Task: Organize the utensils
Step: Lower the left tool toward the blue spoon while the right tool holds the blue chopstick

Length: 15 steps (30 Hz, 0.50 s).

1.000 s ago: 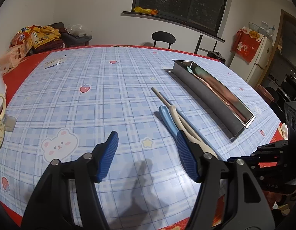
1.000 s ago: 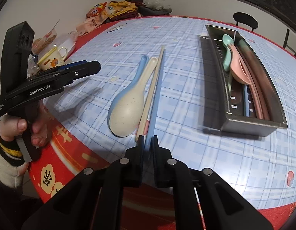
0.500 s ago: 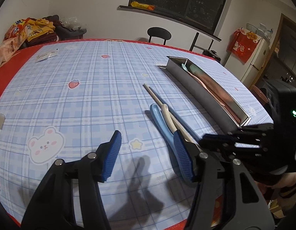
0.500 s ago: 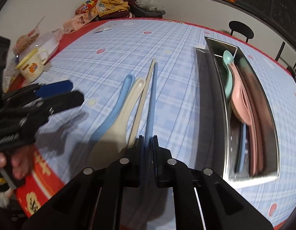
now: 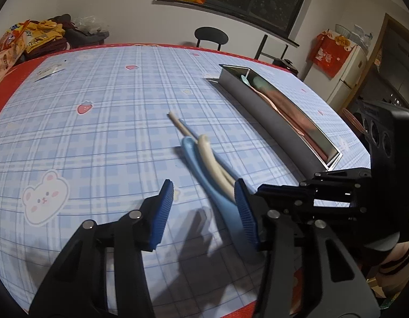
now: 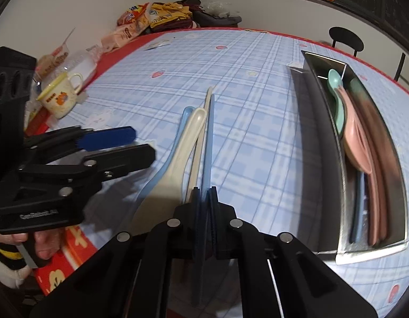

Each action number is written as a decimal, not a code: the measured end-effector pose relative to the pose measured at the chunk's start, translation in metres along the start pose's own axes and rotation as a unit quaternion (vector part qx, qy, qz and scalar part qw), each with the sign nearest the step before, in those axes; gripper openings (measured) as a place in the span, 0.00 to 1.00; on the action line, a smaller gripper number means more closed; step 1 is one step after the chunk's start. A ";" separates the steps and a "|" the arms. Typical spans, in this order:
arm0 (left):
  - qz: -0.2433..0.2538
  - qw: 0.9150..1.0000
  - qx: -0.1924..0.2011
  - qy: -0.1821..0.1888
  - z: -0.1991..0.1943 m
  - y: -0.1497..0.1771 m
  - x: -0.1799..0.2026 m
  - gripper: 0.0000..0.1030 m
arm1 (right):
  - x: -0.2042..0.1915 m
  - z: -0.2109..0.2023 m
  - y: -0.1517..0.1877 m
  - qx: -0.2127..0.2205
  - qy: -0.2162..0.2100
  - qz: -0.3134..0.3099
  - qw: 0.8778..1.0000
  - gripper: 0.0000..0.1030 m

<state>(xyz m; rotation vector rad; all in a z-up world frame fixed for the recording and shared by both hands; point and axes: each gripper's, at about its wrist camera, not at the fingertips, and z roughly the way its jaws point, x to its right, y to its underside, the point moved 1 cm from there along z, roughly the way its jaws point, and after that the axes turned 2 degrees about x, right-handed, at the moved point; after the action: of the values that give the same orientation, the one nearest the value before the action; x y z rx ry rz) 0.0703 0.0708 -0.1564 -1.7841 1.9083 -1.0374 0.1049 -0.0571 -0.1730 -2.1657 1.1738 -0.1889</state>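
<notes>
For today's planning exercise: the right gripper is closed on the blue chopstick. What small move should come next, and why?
Probably lift the blue chopstick slightly and swing it toward the metal tray. The right gripper is shut on it, it lies beside the cream chopstick, and the tray already holds utensils.

Blue chopstick (image 6: 207, 143): near end hidden between pads of right gripper (image 6: 204, 228); in left wrist view mostly hidden behind cream spoon (image 5: 213, 160).
Blue spoon (image 5: 204, 175): motion-blurred in left wrist view, bowl partly hidden behind left gripper (image 5: 204, 212) pad; in right wrist view mostly covered by cream spoon.
Cream chopstick (image 6: 198, 148): near end hidden behind right gripper body.
Steel tray (image 5: 260, 106): contents largely hidden by near wall in left wrist view; in right wrist view near-end contents blurred.
Snack bags (image 5: 11, 45): cut by frame edge, print unreadable.
</notes>
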 end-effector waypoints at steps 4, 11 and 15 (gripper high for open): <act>0.007 1.000 -0.007 0.001 0.002 0.002 0.006 0.47 | -0.002 -0.002 0.003 0.006 -0.008 -0.001 1.000 0.07; 0.012 1.000 -0.015 -0.007 0.007 0.005 0.011 0.44 | -0.006 -0.005 0.008 0.016 0.015 -0.025 0.999 0.07; 0.011 1.000 -0.014 0.000 0.006 0.006 0.012 0.26 | 0.001 -0.008 0.010 0.018 0.013 -0.015 1.000 0.07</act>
<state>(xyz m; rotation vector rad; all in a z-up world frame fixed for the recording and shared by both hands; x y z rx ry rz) 0.0686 0.0573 -0.1620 -1.7741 1.9464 -1.0074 0.0956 -0.0658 -0.1733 -2.1566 1.1451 -0.2496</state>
